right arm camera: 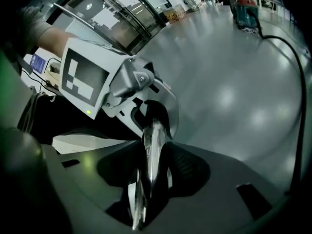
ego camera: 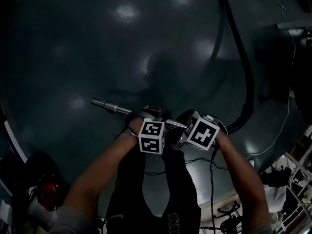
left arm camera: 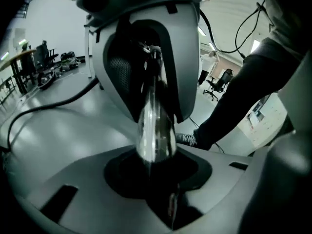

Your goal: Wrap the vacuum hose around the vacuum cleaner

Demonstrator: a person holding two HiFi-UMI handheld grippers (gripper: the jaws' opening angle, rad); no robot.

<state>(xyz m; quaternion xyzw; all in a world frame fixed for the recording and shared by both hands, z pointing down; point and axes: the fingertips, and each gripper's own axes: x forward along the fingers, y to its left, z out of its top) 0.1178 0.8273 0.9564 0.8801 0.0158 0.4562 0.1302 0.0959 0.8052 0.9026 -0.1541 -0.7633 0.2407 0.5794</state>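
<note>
You hold the shiny metal tube (ego camera: 109,105) with both tools, low in front of your legs. Your right gripper (ego camera: 181,122) has its jaws closed on the tube. The tube runs straight up between them in the right gripper view, and they stand quite wide because the tube is fat. Your left gripper (ego camera: 152,115) sits just beside it on the same tube, nearer the free end. Its jaws are about half open with the tube between them, and I don't think they pinch it. So the right one does the carrying, I think, and the left one is there to steer.

The black hose (ego camera: 246,82) leaves the tube on your right and runs in a long bend over the dark floor (ego camera: 97,43), away from you. It lies stretched out, not wrapped. The vacuum cleaner (right arm camera: 245,5) looks like the small red and blue-green thing far off at the hose's other end — well apart from you.

Watch the thin white cable (ego camera: 285,116) on the floor just past the hose — it could get dragged along. A red thing (ego camera: 46,189) sits among other stuff by your left side.
</note>
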